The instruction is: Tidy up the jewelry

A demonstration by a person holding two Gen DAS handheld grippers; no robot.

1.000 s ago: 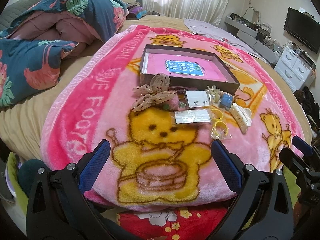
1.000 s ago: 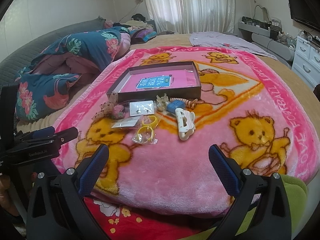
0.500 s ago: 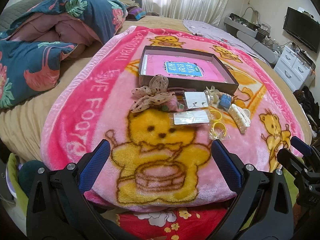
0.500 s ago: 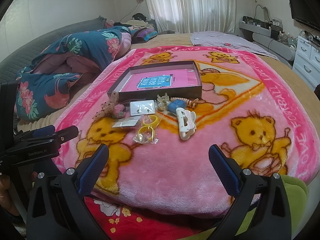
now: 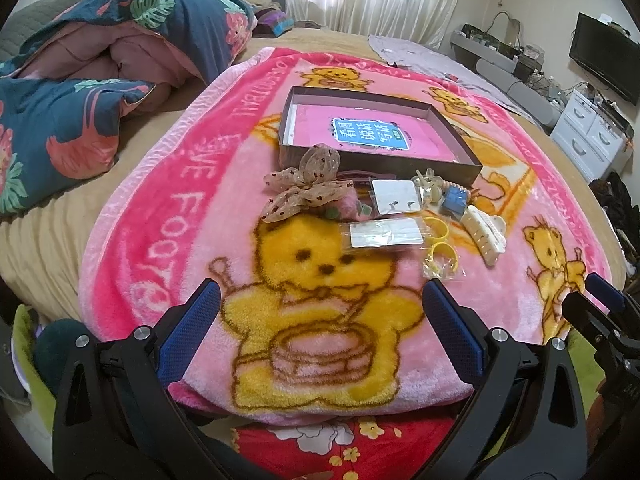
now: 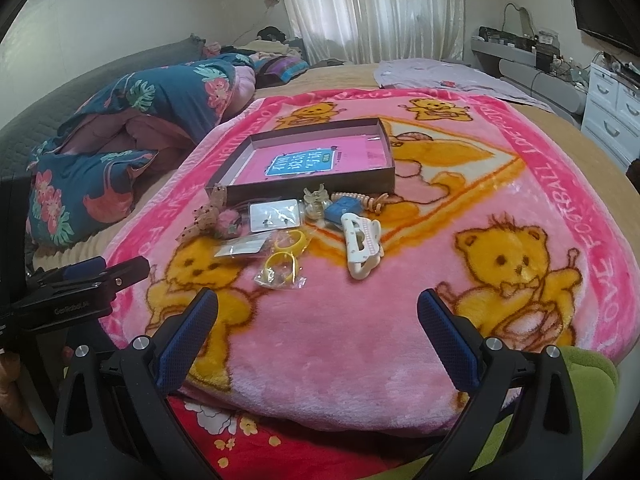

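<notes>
Both claws are held apart and empty at the near edge of the pink bear blanket (image 5: 132,216), low over the bed. Compared with the frames a second and half a second earlier, almost nothing is changed: the left claw (image 5: 320,316) is advanced only slightly toward the pile, the right claw (image 6: 318,312) is held where it was, and no item is displaced. The task is therefore judged to be at its very start, with every piece still outside the box.

Just ahead of the left claw, the long clear packet (image 5: 386,234) and the bagged yellow rings (image 5: 440,258) are seen; beyond them lie the earring card (image 5: 395,196), the dotted bow (image 5: 306,186) to the claw's left, and the white hair claw clip (image 5: 484,234) and blue block (image 5: 454,200) to its right. Farthest ahead, the open box (image 5: 380,158) with its pink printed floor is found, touching none of the items as far as can be told.

In the right wrist view, a beaded bracelet (image 6: 370,200) against the box's near wall is shown plainly, and the left claw is seen side-on at the far left. In the left wrist view, the bow is shown fully spread, and the right claw's tip (image 5: 604,286) appears at the right edge.
</notes>
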